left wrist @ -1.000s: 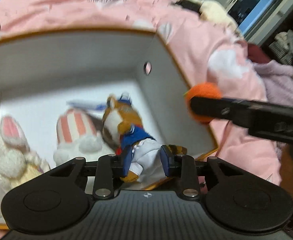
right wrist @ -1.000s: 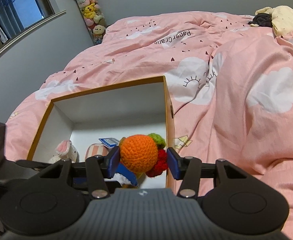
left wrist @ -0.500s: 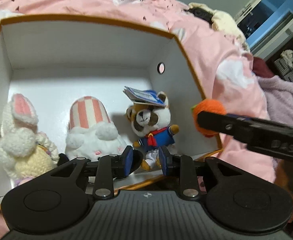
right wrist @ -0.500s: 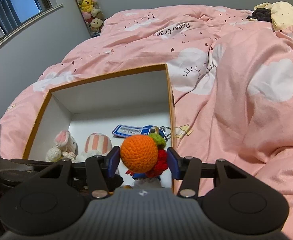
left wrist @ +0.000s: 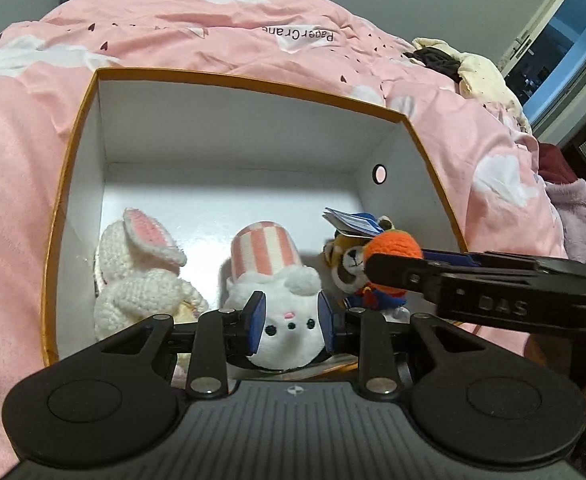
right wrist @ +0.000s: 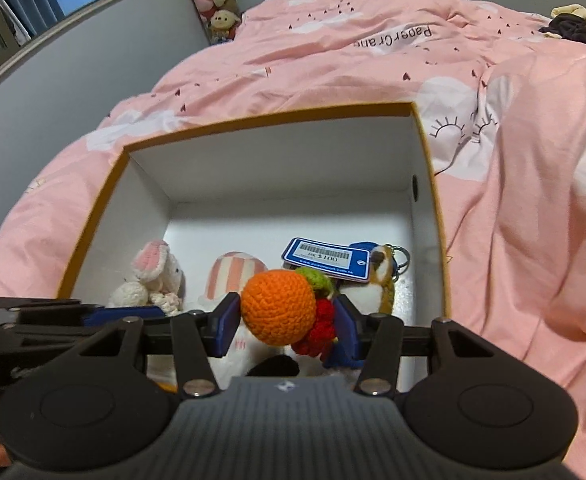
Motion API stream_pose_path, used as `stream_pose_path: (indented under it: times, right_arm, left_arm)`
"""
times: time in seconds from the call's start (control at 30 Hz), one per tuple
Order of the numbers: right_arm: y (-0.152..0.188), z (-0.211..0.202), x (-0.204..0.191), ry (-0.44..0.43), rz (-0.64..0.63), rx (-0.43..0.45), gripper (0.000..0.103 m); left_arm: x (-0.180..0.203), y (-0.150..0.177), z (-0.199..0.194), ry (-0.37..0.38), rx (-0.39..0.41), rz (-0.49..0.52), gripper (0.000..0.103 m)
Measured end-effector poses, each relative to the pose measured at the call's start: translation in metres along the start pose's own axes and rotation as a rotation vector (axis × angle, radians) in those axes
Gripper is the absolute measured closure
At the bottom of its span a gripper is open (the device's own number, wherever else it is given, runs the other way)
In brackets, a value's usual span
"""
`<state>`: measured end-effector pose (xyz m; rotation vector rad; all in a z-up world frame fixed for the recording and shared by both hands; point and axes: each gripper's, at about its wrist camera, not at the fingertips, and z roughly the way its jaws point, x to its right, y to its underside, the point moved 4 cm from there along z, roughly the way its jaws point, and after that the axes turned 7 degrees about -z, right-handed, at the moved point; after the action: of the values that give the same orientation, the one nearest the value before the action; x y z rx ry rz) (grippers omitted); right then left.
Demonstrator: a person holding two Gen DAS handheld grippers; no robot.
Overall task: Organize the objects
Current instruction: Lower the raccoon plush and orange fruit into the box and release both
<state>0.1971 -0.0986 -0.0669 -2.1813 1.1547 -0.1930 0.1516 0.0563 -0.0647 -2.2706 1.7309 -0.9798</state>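
Three plush toys sit in the box [right wrist: 433, 184]; the right hand-held gripper [right wrist: 285, 316] clamps the crochet orange [right wrist: 279, 306] above it for dropping in, the left hand-held gripper [left wrist: 291, 322] parted, empty.

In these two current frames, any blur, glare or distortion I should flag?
Left wrist view: sharp; fisheye bows the box rim; soft sheen on the box floor; bright window at the right edge. Right wrist view: sharp enough that the tag can be read, same barrel distortion, dark corners, and the orange ball in the right tool hides toys behind.
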Motion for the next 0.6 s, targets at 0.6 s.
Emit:
stream_pose_path:
  times: [0.6]
  right_arm:
    - [0.005,0.023,-0.004,0.035,-0.062,-0.025,0.073]
  left_arm:
    - [-0.011,0.004,0.017,0.006,-0.051,-0.011,0.071]
